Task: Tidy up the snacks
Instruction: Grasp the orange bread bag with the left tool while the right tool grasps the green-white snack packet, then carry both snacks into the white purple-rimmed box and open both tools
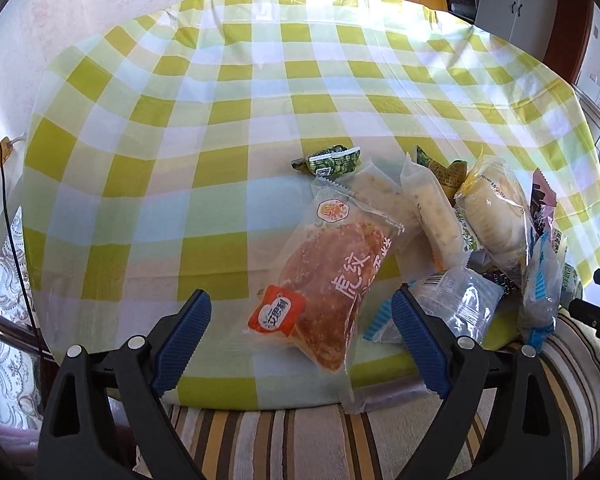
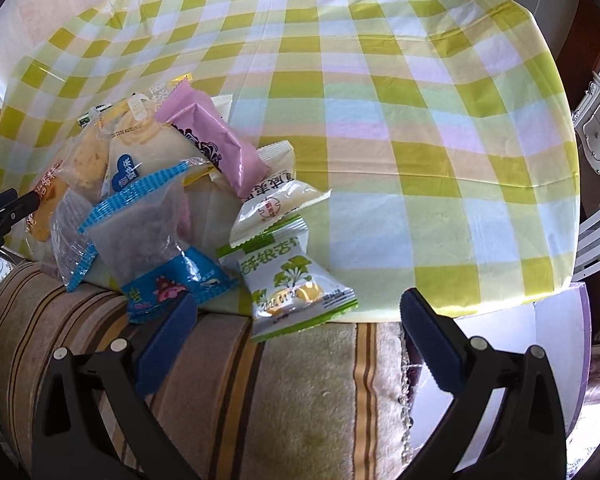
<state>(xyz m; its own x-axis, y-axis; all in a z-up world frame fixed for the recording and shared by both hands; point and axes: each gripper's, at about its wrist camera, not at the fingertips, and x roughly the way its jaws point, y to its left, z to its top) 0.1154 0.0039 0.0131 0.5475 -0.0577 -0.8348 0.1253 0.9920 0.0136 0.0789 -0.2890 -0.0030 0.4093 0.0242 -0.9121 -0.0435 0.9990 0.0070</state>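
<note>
Left gripper (image 1: 302,330), jaws apart, straddles reddish-brown cake in clear wrapper (image 1: 332,280); best clamped across its firm middle.

A heap of wrapped snacks (image 2: 160,200) lay at the near edge of the checked tablecloth (image 2: 380,120). A clear packet of reddish-brown cake (image 1: 328,276) lay flat at one end. A green-and-white packet (image 2: 296,284) at the other overhung the edge.

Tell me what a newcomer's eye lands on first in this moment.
A jumbled heap of wrapped snacks at the near edge of the yellow-green checked tablecloth, led by a big orange-brown cake packet lying between the open left gripper. A green-and-white packet overhangs the edge ahead of the open right gripper.
</note>
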